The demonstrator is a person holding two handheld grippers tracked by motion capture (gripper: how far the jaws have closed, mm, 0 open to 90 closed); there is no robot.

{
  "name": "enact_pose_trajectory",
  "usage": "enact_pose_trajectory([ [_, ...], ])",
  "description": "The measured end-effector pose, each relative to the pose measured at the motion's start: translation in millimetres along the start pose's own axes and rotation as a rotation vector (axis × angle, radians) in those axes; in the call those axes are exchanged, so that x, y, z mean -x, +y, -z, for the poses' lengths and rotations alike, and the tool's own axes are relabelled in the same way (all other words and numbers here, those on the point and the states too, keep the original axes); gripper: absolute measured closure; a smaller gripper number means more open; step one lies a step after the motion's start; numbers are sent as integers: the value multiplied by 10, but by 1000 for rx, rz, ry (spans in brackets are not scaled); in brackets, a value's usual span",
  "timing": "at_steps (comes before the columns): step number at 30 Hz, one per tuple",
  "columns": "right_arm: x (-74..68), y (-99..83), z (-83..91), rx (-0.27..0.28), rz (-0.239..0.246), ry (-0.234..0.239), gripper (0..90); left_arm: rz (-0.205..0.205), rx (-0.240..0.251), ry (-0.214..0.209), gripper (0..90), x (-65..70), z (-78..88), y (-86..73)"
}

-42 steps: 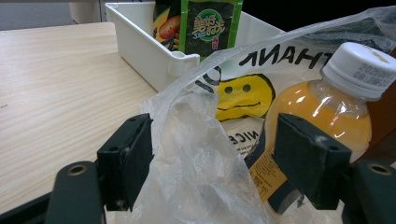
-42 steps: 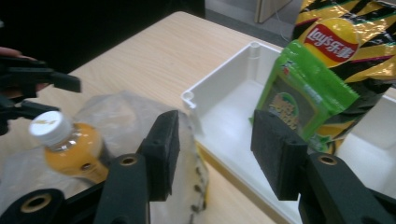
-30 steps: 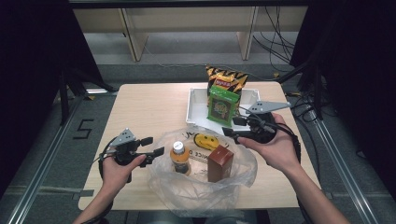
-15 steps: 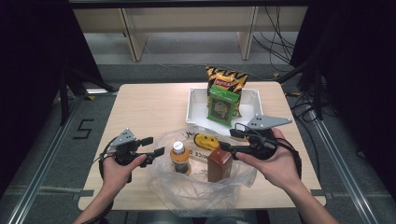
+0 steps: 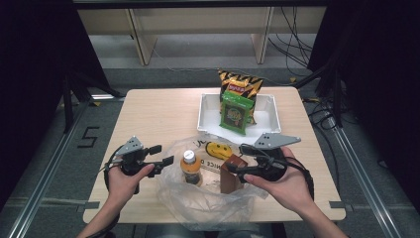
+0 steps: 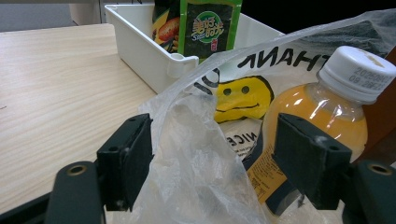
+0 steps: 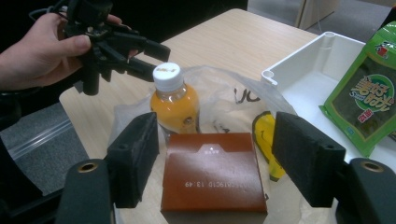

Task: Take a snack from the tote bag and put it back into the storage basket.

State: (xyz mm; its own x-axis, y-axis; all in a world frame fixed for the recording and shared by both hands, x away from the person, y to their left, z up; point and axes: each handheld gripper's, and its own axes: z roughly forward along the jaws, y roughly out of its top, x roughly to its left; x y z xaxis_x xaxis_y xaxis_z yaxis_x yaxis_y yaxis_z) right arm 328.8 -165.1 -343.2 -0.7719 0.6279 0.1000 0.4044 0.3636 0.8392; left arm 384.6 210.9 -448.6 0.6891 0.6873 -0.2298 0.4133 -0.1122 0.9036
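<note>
A clear plastic bag (image 5: 208, 201) printed with a yellow smiley lies at the table's near edge. In it stand an orange juice bottle (image 5: 190, 166) with a white cap and a brown box (image 5: 231, 174). My left gripper (image 5: 161, 154) is open at the bag's left side; in the left gripper view the bag's rim (image 6: 187, 154) runs loosely between the jaws, and the bottle (image 6: 322, 116) stands just past them. My right gripper (image 5: 238, 158) is open, and its jaws have just been opening. The box (image 7: 212, 172) sits between them with a gap on each side.
A white tray (image 5: 270, 126) stands behind the bag. It holds a green seaweed packet (image 5: 234, 113) and a yellow-and-black chip bag (image 5: 240, 84) leaning at its far wall. Bare wooden tabletop (image 5: 153, 114) spreads to the left of the tray.
My right gripper came from the tray's near edge towards the person and down to the brown box, its jaws spreading wider. The left gripper stayed put.
</note>
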Motion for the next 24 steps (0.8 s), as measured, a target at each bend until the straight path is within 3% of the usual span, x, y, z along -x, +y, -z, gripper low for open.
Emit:
enact_pose_trajectory([
  [3, -20, -36, -23, -13, -6, -10, 270, -2, -1, -1, 277, -1, -1, 0],
  [6, -17, -77, -66, -23, 21, -21, 246, -3, -2, 0, 277, -1, -2, 1],
  [8, -31, -106, -98, -33, -1, -25, 236, -2, -1, -1, 276, 2, -1, 1],
  [9, -24, -117, -118, -34, 20, -18, 230, -1, 0, -2, 277, 2, -1, 1],
  [12, -56, -160, -166, -67, -6, -17, 223, -3, -1, -1, 277, -1, -1, 0],
  [13, -38, -173, -194, -67, 24, -21, 224, -3, -2, -1, 277, -1, -1, 0],
  [15, -41, -205, -237, -80, 10, -17, 228, -2, -1, -2, 277, 2, 0, 1],
  [16, -20, -211, -248, -84, 29, -12, 235, 0, 0, -2, 277, 4, 0, 1],
  [17, -32, -218, -251, -98, -7, -9, 239, 0, 1, -2, 277, 5, 0, 2],
  [20, -8, -237, -279, -94, 36, -7, 266, -4, -2, -2, 277, -1, -1, 0],
  [24, -25, -264, -295, -111, 15, -9, 297, -6, -3, -5, 277, 0, -2, 1],
])
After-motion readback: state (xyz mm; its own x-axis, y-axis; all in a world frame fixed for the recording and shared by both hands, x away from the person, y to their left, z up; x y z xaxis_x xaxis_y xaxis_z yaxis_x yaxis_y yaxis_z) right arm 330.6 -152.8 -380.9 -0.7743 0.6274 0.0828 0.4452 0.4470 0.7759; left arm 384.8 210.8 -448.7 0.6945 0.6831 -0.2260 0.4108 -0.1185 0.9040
